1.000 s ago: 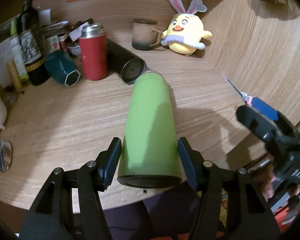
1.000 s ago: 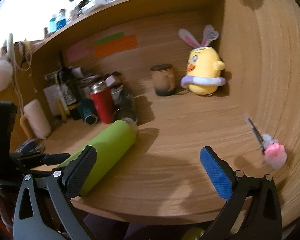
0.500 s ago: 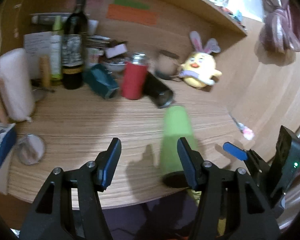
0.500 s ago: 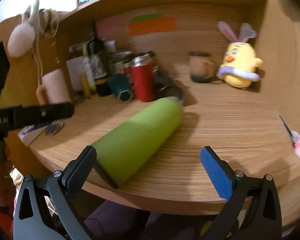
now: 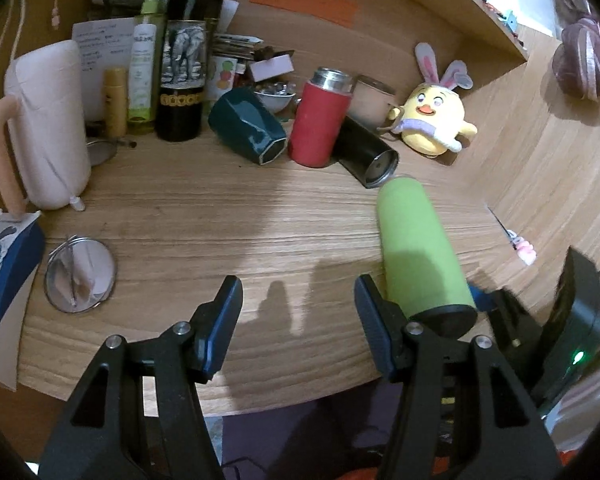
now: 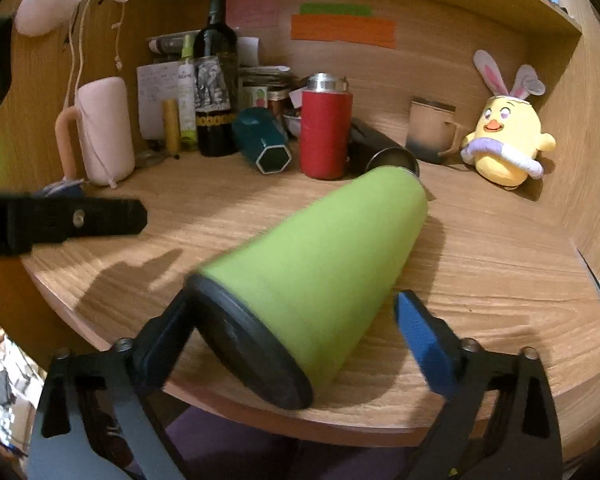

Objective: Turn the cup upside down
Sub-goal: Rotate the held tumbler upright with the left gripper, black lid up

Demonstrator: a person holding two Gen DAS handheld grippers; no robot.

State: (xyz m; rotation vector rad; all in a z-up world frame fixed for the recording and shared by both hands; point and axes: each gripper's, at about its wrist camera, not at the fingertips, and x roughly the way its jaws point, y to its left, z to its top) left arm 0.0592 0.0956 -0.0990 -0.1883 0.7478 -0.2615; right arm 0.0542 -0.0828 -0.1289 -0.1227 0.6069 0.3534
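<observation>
A tall green cup (image 6: 324,256) with a black end lies on its side on the wooden desk (image 6: 480,240), its black end at the front edge. My right gripper (image 6: 288,332) is open, its fingers on either side of the cup's black end, with gaps showing. In the left wrist view the cup (image 5: 420,252) lies to the right of my left gripper (image 5: 298,312), which is open and empty above the desk's front edge. The right gripper's blue pad (image 5: 478,298) shows beside the cup there.
At the back stand a red flask (image 5: 320,120), a black tumbler on its side (image 5: 364,152), a teal cup on its side (image 5: 248,128), a wine bottle (image 5: 184,60), a pink jug (image 5: 48,128), a brown mug (image 6: 432,128) and a yellow plush chick (image 5: 432,120). A round mirror (image 5: 80,276) lies front left.
My left gripper has let go of the green cup and moved left of it. My right gripper has moved left and forward so its open fingers now straddle the cup's black end.
</observation>
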